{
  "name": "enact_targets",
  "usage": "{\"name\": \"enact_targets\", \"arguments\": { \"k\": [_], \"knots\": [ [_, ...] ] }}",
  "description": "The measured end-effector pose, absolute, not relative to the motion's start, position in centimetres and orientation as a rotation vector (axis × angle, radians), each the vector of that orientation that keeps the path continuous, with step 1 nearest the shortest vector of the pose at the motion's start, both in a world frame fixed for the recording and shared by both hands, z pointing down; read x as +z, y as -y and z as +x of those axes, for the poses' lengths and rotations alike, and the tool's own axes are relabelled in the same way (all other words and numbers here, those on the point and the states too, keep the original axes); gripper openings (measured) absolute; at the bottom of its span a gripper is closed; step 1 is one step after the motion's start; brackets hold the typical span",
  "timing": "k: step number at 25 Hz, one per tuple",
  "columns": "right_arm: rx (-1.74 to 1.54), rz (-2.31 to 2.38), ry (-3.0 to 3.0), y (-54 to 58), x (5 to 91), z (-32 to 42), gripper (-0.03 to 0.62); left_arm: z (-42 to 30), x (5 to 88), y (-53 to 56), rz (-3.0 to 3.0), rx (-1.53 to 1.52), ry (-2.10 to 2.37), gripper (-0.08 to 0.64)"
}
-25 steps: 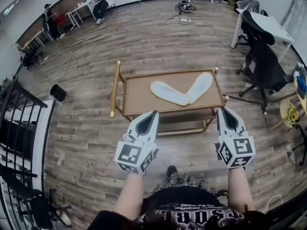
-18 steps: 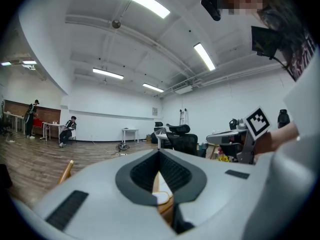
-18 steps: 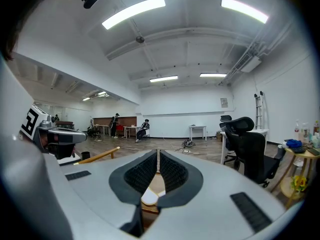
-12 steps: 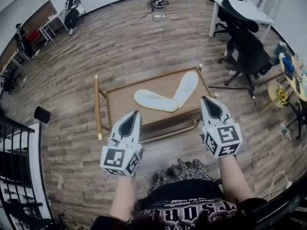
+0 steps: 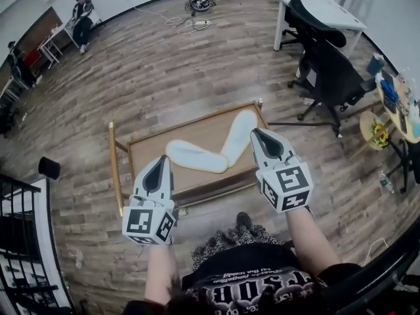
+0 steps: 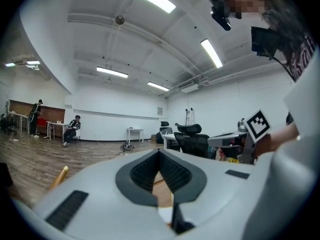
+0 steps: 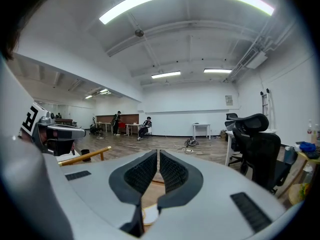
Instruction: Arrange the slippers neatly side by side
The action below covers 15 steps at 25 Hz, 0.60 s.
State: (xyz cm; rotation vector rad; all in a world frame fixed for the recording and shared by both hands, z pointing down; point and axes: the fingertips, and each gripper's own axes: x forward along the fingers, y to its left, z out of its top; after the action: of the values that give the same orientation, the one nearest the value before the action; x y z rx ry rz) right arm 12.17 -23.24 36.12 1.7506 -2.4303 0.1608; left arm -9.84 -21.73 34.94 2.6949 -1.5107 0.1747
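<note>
We note the slippers in a V on the bench (image 5: 146, 151), ends meeting near its middle; left slipper (image 5: 195, 156) runs 10-to-4 o'clock, right slipper (image 5: 237, 130) 1-to-7. Right tool (image 5: 256, 132), jaws pressed together and empty, sits at 3 o'clock of its slipper, the nearer pairing; left tool (image 5: 161, 159), likewise closed, has its slipper at 1 o'clock. Against the earlier frame both tools have come in over the bench's near edge; slippers unmoved.

Two slippers (image 5: 197, 156) are showing off-white against the desk (image 5: 203, 126), which is showing a warm brown top and brass-gold rails. The left claw (image 5: 161, 159) and right claw (image 5: 256, 132) are wearing pale grey shells with black ribbed pads, and their cubes are carrying black-and-white square markers. The floor (image 5: 151, 71) is running in grey-brown wood planks. An office chair (image 5: 331, 74) is showing black.
</note>
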Motion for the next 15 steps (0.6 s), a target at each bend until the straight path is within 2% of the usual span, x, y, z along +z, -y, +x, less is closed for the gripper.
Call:
{"name": "enact_targets", "arguments": {
  "k": [7,15],
  "knots": [
    [0.149,1.699,2.471,28.7,36.1,14.5,0.006,-7.7,34.5,25.7,2.665,0.167,1.594,0.002],
    [0.208,1.714,2.448,32.0,37.7,14.1,0.006,-8.4,35.4,28.9,2.627,0.175,1.629,0.002]
  ]
}}
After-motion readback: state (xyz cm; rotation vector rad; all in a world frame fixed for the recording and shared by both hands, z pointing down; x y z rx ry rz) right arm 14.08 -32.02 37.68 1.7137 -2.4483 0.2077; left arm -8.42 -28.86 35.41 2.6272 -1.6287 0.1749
